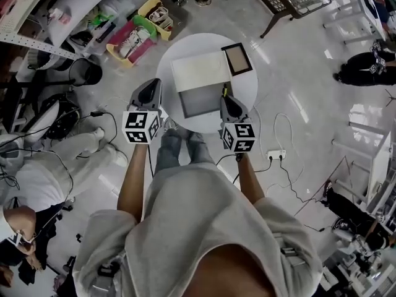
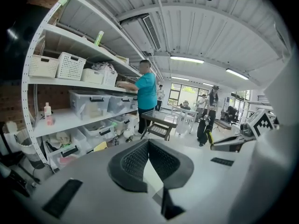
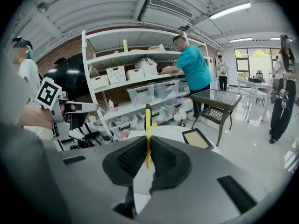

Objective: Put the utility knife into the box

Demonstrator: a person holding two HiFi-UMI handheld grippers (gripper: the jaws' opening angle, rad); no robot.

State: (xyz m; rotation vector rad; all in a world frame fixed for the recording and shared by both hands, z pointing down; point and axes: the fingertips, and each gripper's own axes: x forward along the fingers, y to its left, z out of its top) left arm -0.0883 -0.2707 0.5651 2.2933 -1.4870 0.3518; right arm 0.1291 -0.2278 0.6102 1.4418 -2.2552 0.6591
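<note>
A yellow utility knife stands upright between the jaws of my right gripper, which is shut on it. In the right gripper view the knife rises above the pads of that gripper. The open box, grey inside with a white lid flap behind it, lies on the round white table. The knife hovers at the box's right edge. My left gripper hangs by the table's left edge, and its jaws are shut with nothing between them.
A dark framed tray lies at the table's back right. Coloured bins and shelves stand behind the table. A person in a teal shirt is at the shelves. Cables and a power strip lie on the floor.
</note>
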